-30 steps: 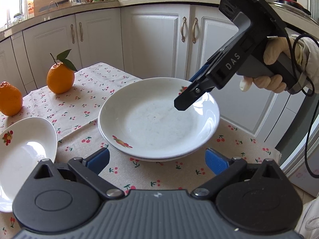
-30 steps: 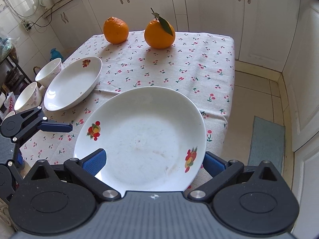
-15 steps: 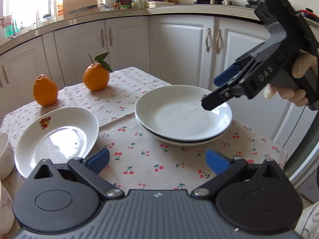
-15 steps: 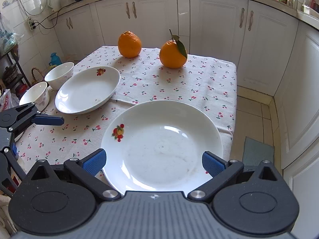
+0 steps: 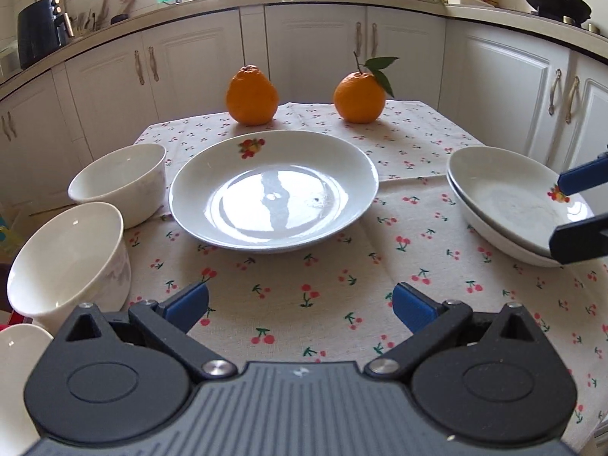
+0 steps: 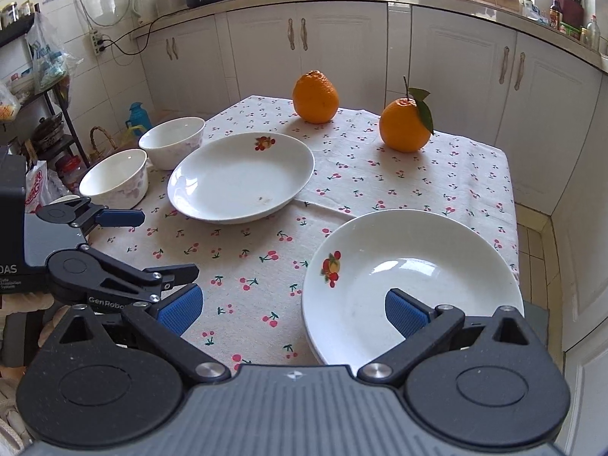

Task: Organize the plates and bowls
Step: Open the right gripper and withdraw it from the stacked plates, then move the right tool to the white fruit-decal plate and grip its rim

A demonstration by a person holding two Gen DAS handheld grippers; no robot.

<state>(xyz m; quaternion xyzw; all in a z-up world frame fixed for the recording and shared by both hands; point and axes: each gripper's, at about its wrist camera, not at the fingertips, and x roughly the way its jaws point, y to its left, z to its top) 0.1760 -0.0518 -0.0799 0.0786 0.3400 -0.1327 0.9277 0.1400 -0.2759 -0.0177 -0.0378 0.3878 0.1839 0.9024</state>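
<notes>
A single white plate with a fruit print (image 5: 273,190) (image 6: 239,178) lies in the middle of the cherry tablecloth. Two stacked white plates (image 5: 513,205) (image 6: 410,281) sit near the table's right edge. Two white bowls (image 5: 117,182) (image 5: 64,266) (image 6: 171,144) (image 6: 114,178) stand at the left, a third rim (image 5: 15,372) at the near left. My left gripper (image 5: 300,306) is open and empty, in front of the single plate; it also shows in the right wrist view (image 6: 159,243). My right gripper (image 6: 290,309) is open, its right finger over the stack's near rim.
Two oranges (image 5: 252,95) (image 5: 359,97) sit at the far edge of the table. White kitchen cabinets (image 5: 315,49) surround the table. A shelf with bags (image 6: 41,87) stands to the left. The table edge drops to a tiled floor (image 6: 532,243) on the right.
The left gripper has swung left, from facing the stacked plates to facing the single plate and bowls. The right gripper has drawn back and turned left; the stack now lies at its right.
</notes>
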